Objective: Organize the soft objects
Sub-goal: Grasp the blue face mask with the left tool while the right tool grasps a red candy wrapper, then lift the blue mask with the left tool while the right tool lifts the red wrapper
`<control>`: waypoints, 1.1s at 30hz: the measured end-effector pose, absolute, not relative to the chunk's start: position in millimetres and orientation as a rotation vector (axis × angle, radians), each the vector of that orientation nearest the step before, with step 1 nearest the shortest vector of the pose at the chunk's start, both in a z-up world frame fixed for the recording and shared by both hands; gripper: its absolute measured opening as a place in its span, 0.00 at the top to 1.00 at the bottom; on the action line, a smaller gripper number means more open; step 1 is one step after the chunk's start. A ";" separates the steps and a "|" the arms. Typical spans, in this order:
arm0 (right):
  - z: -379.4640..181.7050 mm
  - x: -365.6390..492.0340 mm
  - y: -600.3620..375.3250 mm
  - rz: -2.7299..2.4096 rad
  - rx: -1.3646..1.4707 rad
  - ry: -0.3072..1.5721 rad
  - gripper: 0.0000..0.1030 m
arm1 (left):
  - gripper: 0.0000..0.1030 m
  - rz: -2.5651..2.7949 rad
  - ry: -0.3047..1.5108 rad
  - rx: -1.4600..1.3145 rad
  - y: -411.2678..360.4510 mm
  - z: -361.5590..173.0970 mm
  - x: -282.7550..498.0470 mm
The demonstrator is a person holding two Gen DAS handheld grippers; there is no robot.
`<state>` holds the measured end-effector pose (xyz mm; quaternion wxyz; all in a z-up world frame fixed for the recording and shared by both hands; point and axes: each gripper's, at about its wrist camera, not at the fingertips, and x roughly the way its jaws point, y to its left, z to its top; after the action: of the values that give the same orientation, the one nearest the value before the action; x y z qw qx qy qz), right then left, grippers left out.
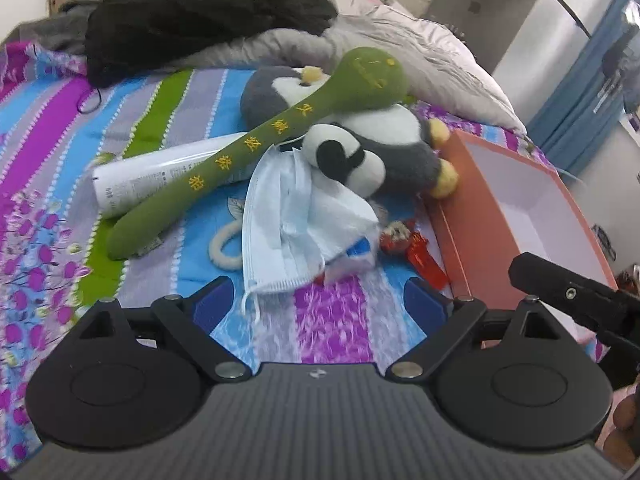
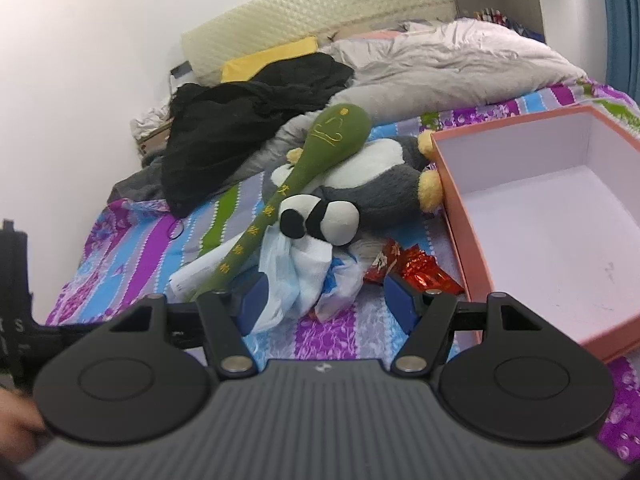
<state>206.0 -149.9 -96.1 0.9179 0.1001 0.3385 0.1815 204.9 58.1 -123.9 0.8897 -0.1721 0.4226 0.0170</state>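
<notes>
soft pile waits beside an empty box

nearest the lens, the left gripper [image 1: 320, 304] hangs released over the striped bedsheet [image 1: 48, 128], holding nothing; the right gripper [image 2: 328, 298] is likewise spread, its left finger just beside the face masks [image 2: 292, 276] — probably lined up for a first pick, though neither finger closes on anything.

the face masks [image 1: 280, 224] lie crumpled and pale blue-white, loops trailing, at the front of the pile. behind them a small panda toy [image 1: 344, 156] rests against a grey-and-white penguin plush [image 1: 400, 136], and a long green plush stick [image 1: 248, 148] with yellow stitched characters lies slanted across both, its lower end over a white tube [image 1: 152, 176]. a red foil wrapper [image 2: 416, 268] sits between the masks and the box.

the orange box [image 2: 452, 208] stands open and bare inside, just right of the pile, touching the penguin's yellow feet — likely the place meant for the soft things. further back, black clothes [image 2: 240, 120] and a grey quilt [image 2: 440, 60] are heaped toward the wall.
</notes>
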 end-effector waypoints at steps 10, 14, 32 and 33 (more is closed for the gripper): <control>-166.2 317.7 -124.6 0.230 0.135 0.822 0.41 | 0.17 0.077 0.977 -0.369 95.8 -202.6 293.5; -188.7 349.3 -120.6 0.203 0.142 0.895 0.42 | 0.24 0.066 1.046 -0.429 106.1 -225.3 304.3; -204.7 339.7 -125.4 0.228 0.235 0.869 0.67 | 0.95 0.069 0.903 -0.470 102.7 -222.4 259.9; -197.3 333.2 -123.6 0.238 0.209 0.848 0.67 | 0.96 0.072 0.897 -0.472 102.1 -218.5 253.8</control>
<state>333.2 -123.6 -197.3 0.8993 0.1010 0.4098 0.1150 253.8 102.1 -218.5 0.8737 -0.2260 0.4293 0.0346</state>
